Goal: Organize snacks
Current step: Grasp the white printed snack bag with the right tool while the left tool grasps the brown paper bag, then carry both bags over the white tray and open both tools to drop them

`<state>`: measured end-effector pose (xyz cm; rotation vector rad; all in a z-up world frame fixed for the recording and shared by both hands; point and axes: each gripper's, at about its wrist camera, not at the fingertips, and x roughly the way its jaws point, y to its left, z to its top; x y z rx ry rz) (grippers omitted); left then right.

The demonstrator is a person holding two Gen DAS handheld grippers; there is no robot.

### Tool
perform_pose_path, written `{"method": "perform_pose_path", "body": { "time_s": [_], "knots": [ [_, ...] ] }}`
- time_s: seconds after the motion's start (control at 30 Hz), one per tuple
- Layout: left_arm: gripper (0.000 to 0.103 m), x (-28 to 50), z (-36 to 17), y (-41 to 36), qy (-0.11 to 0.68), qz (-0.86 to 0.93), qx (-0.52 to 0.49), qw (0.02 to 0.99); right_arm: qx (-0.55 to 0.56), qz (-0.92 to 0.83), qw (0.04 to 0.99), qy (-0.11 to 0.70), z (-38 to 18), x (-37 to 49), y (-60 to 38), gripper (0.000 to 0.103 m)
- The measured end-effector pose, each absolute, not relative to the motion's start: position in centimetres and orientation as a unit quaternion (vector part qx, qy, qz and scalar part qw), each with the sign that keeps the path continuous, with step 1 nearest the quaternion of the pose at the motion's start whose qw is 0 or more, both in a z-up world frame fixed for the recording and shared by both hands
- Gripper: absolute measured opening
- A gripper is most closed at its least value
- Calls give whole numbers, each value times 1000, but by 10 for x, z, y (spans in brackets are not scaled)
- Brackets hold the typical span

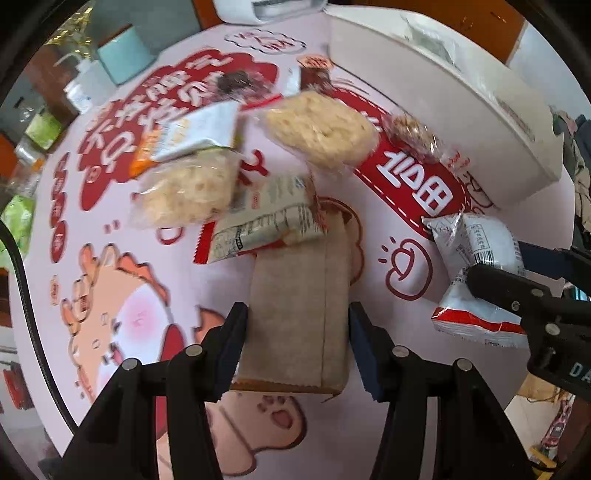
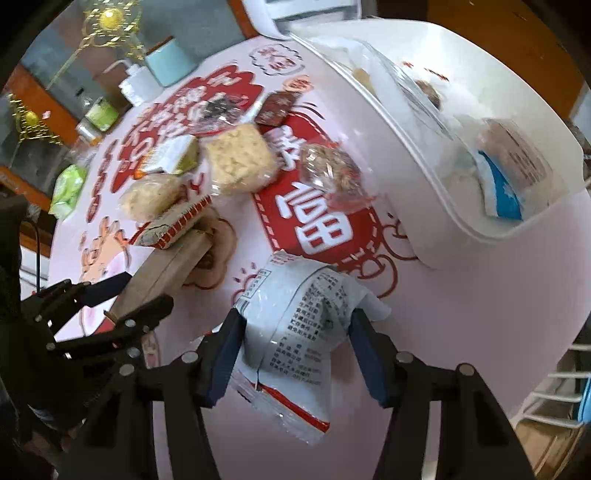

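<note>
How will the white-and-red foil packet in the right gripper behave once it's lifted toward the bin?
The white-and-red foil packet looks crinkled and puffy, so it is probably light and floppy, sagging outside the right gripper. Its glossy film may slip between the pads. Contents are hidden, so fragility is unclear.

rice cakes [image 1: 319, 127]: 2 | brown packet [image 1: 299, 314]: 1 | white bin [image 2: 461, 147]: 1

Pink cartoon-print tablecloth [image 1: 147, 295], white squeeze bottle [image 2: 138, 83] beside pale-blue container [image 2: 170, 61] — gold ornament [image 2: 110, 18] behind
</note>
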<state>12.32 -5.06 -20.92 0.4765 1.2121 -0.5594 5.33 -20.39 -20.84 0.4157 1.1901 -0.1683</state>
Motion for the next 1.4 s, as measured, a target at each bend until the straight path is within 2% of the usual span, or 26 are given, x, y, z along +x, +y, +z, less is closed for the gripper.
{"method": "perform_pose_path", "body": {
  "time_s": [0.47,0.8,1.4],
  "knots": [
    [53,135,-112,-51,492,-243,161,820,208,2,855,475,-137,50,-220,55],
    [53,137,-86,-82,468,-247,153,835,213,-18,875,434,-107,33,-268,55],
    [53,115,-28,-245,368,-337,166,851,131,-158,907,368,-75,37,-372,58]
  ]
}}
